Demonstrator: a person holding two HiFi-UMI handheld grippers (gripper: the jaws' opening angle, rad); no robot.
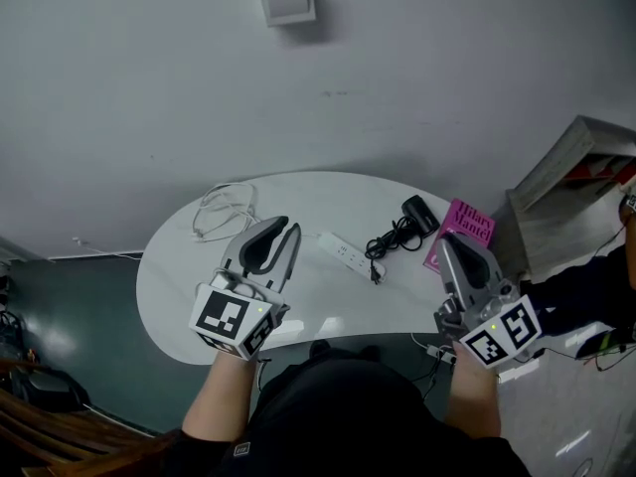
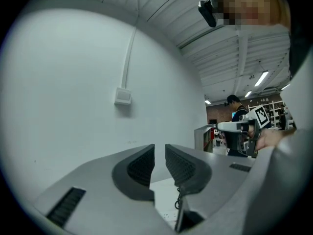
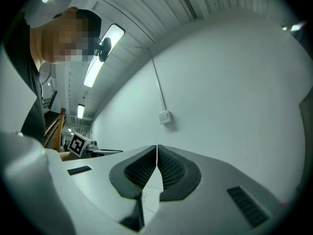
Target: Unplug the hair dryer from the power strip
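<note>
On the white oval table (image 1: 199,276) lies a white power strip (image 1: 344,253). A black hair dryer (image 1: 419,214) rests to its right, with its coiled black cord (image 1: 394,238) running to a black plug (image 1: 376,272) at the strip's near end; I cannot tell whether the plug is seated. My left gripper (image 1: 288,229) (image 2: 160,148) hovers above the table left of the strip, its jaws a narrow gap apart with nothing between them. My right gripper (image 1: 449,238) (image 3: 156,148) is raised over the table's right edge, shut and empty.
A loose white cable (image 1: 224,210) lies at the table's back left. A pink book (image 1: 463,227) sits beside the dryer. A grey box (image 1: 571,182) stands to the right, a wall box (image 1: 288,0) hangs above, and a wooden chair (image 1: 40,425) is at the lower left.
</note>
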